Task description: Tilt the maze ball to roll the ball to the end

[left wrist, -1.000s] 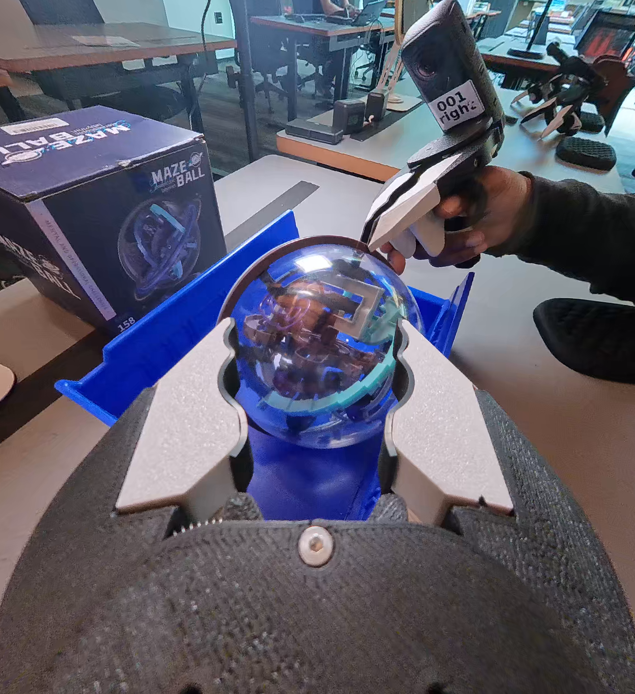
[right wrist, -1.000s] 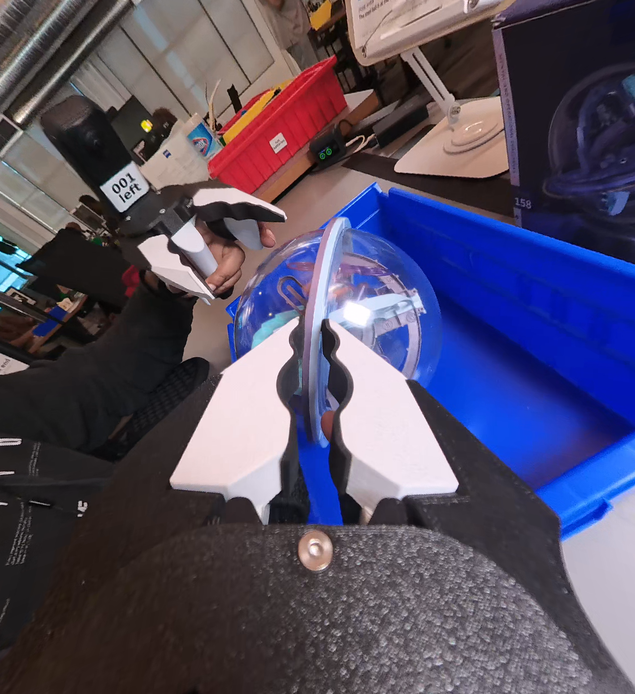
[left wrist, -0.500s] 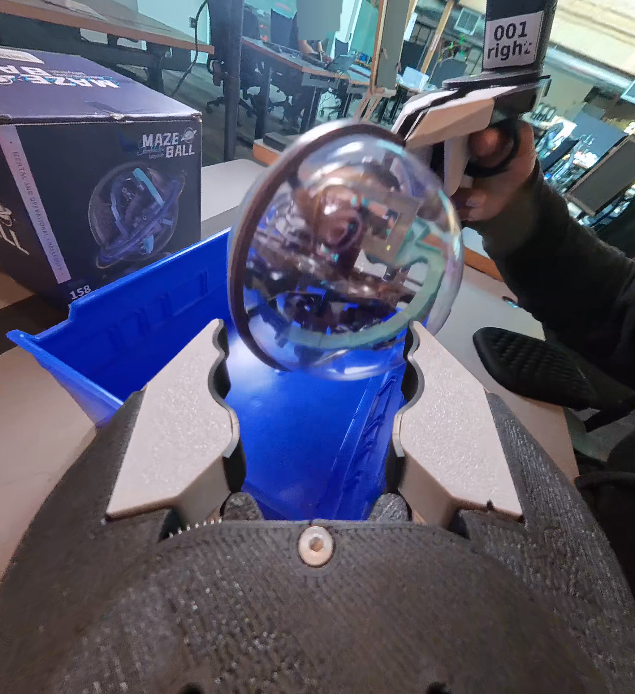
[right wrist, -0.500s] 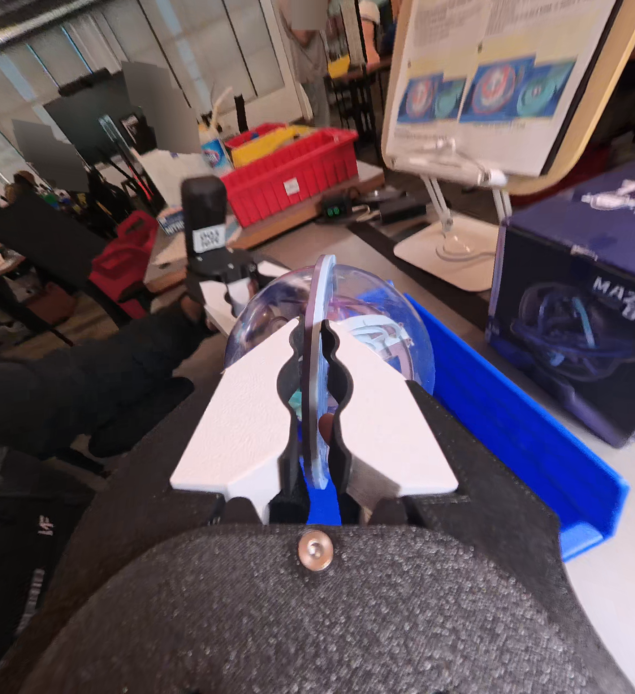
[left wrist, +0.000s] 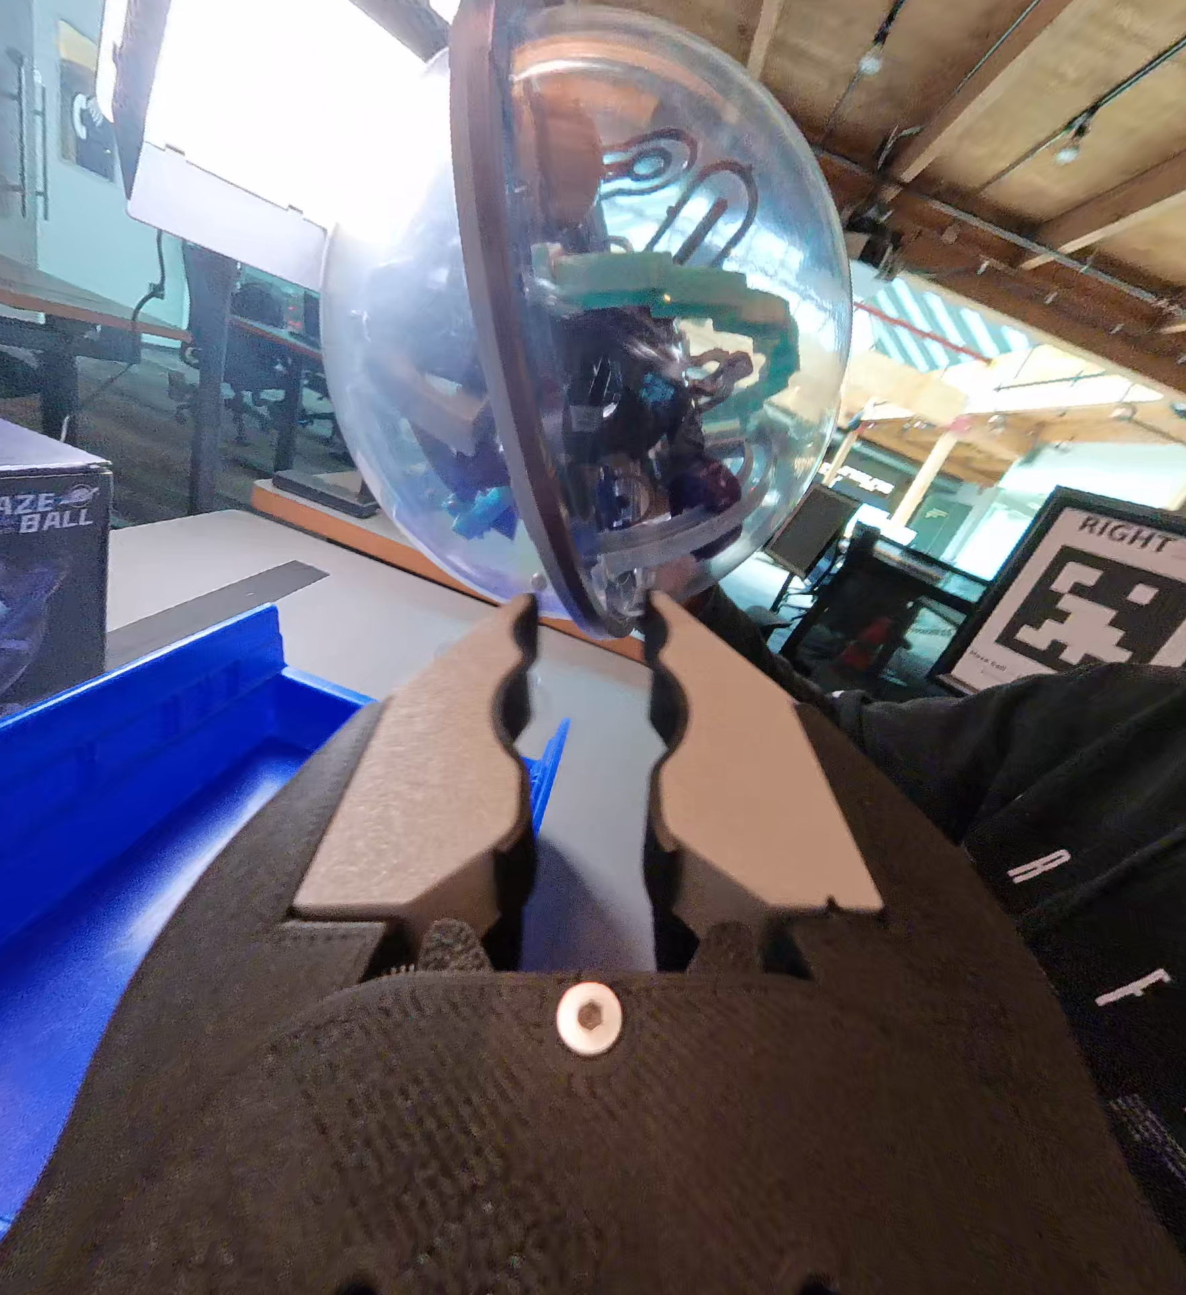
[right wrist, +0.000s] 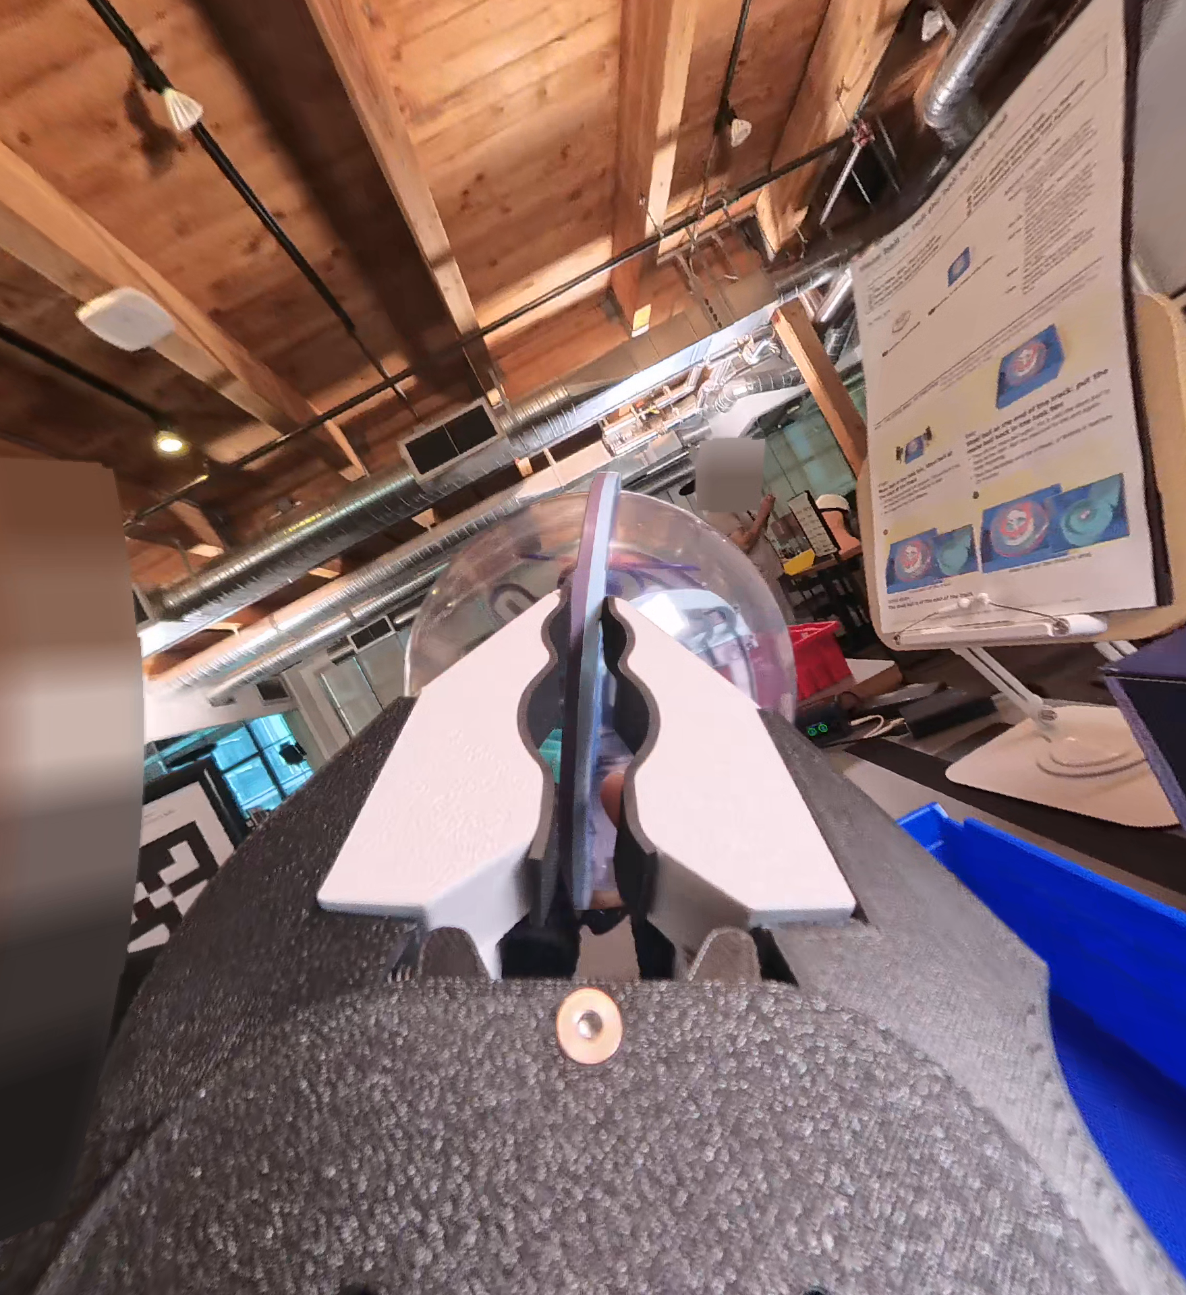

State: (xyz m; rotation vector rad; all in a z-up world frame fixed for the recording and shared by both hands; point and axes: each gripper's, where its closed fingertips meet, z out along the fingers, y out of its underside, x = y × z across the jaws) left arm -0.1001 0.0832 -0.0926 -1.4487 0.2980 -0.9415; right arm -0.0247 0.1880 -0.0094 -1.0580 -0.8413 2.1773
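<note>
Clamping 1 maze ball [right wrist: 688, 560] rim, right gripper [right wrist: 587, 610]; left gripper [left wrist: 590, 603] jaws parted, empty.

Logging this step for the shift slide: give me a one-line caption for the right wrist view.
Right gripper clamps the maze ball by its rim, raised above the blue bin.

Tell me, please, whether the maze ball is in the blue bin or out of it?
Out. The maze ball is held in the air above the bin, its flat rim clamped in the right gripper.
</note>
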